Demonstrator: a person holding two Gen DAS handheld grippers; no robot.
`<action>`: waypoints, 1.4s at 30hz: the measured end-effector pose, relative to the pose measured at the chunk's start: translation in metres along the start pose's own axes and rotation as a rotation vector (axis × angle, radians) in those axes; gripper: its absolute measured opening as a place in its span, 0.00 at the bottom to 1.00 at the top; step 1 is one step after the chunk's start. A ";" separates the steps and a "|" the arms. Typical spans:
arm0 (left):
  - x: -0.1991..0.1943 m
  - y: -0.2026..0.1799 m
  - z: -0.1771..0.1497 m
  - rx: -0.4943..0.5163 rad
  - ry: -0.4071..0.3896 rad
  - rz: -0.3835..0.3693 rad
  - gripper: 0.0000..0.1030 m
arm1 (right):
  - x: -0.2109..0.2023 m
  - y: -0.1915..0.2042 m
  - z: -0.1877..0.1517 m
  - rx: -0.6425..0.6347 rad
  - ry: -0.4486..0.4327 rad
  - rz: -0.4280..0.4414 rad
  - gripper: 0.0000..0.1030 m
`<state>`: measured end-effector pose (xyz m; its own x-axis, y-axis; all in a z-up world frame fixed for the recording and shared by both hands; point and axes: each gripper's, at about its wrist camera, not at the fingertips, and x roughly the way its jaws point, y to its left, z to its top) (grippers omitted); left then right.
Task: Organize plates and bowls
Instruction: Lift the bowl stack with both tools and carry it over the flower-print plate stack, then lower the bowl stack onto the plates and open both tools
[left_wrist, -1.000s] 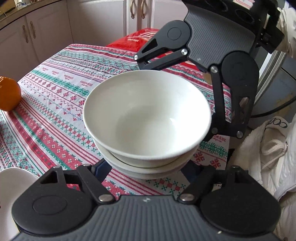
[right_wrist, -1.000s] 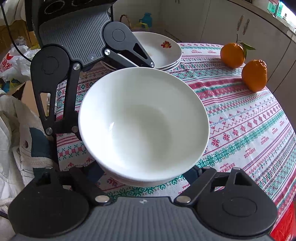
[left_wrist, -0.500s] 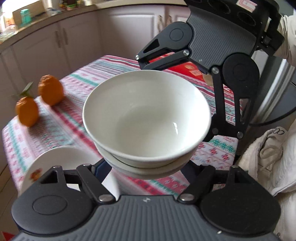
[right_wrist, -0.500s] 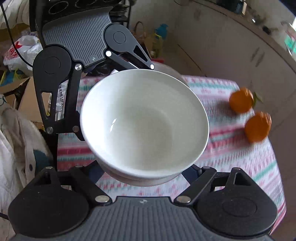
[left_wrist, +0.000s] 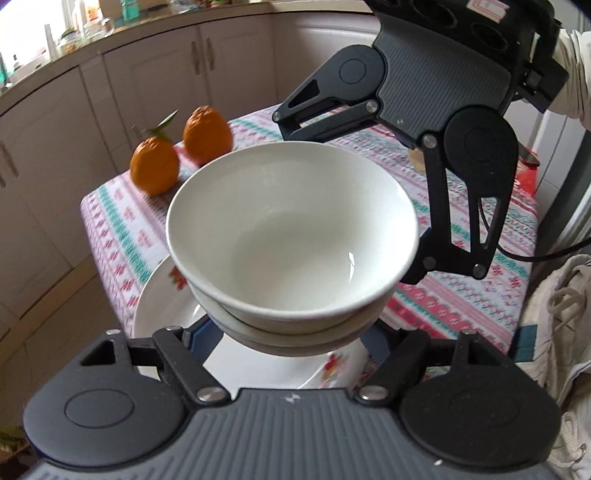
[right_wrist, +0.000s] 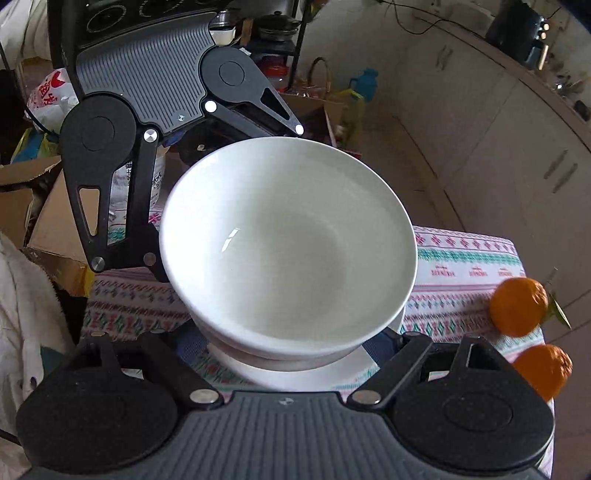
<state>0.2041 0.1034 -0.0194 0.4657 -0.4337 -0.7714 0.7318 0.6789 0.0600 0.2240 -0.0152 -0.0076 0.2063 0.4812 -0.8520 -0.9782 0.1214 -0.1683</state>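
Together, both grippers carry a stack of two white bowls (left_wrist: 291, 236) from opposite sides. At the bottom of the left wrist view, the left gripper (left_wrist: 291, 332) has its jaws pressed on the near side of the lower bowl; the right gripper (left_wrist: 417, 258) reaches in from the upper right and clamps the far side. At the bottom of the right wrist view, the right gripper's jaws pinch the stack low down, while the left gripper (right_wrist: 162, 266) comes in from the upper left. The blue-grey pads are mostly hidden under the bowls, so exactly where they touch cannot be made out.

Compared with a second ago, the stack sits the same way between the jaws, but the background has swung. The plate (left_wrist: 258, 365) with a floral print, then only a sliver at the lower left of the left view, now lies directly beneath the bowls at lower centre. The two oranges (left_wrist: 155, 170) now stand at the upper left of that view, and have dropped to the lower right in the right view.

The upper bowl is nested in the lower one and is empty. The plate holds nothing visible; whether the bowls touch it cannot be told.

Counted: two bowls, two oranges, and one plate seen clearly, on a desk (left_wrist: 461, 295) with a patterned cloth.
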 end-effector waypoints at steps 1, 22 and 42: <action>0.001 0.003 -0.002 -0.006 0.001 -0.001 0.77 | 0.003 -0.001 0.002 -0.001 0.003 0.006 0.88; 0.014 0.033 -0.013 -0.049 0.006 -0.018 0.77 | 0.026 -0.021 0.008 0.071 0.007 0.062 0.88; 0.005 0.021 -0.019 -0.094 -0.044 0.044 0.90 | 0.025 -0.019 -0.002 0.139 -0.021 0.041 1.00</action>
<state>0.2125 0.1274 -0.0342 0.5189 -0.4264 -0.7409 0.6612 0.7496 0.0317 0.2475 -0.0066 -0.0268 0.1681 0.5064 -0.8458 -0.9736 0.2199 -0.0618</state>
